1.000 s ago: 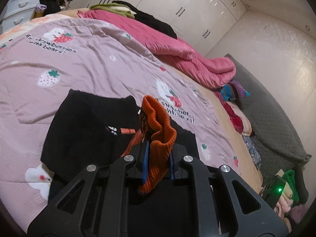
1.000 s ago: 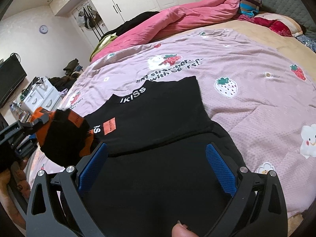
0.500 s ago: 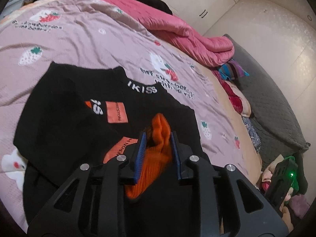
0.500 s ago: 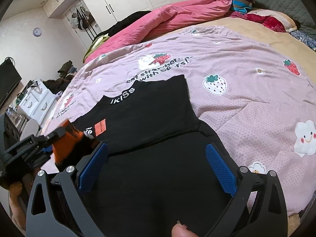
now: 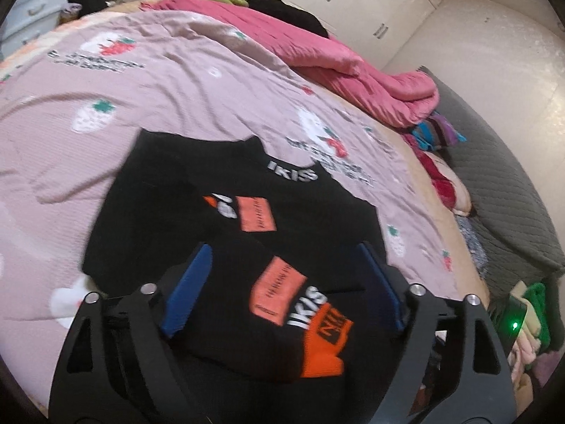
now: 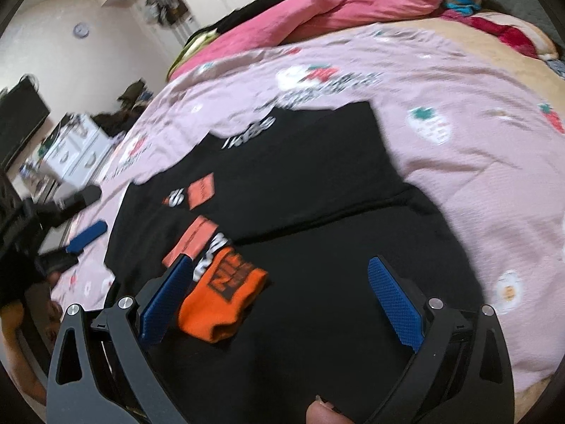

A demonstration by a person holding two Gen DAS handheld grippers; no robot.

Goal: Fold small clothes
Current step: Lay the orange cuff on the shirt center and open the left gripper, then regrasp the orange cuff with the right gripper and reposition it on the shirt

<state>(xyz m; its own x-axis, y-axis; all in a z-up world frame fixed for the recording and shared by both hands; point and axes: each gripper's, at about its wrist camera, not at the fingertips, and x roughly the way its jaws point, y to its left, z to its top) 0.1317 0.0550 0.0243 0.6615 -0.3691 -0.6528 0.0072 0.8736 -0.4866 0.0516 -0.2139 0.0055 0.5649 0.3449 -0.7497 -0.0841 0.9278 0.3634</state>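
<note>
Black sweater (image 5: 226, 233) has its folded sleeve with the orange cuff (image 5: 323, 346) lying lengthwise between my left gripper (image 5: 282, 288) jaws, which are opening off it. Right gripper (image 6: 282, 304) is spread wide too, holding nothing, with that cuff just inside its left finger, so it's about as near.

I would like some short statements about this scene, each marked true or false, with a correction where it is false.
1. The orange cuff of the sleeve lies on the black sweater. True.
2. The left gripper is clamped on the orange cuff. False: its jaws are opening, and the sleeve lies between them with neither pad pressing it.
3. The sweater lies on a pink strawberry-print bedspread. True.
4. The right gripper holds a fold of the sweater. False: its jaws stand wide apart over the cloth and grip nothing.
5. The white letters at the sweater's collar face up. True.
6. The pink quilt covers the sweater. False: it lies bunched at the far side of the bed, away from the sweater.
</note>
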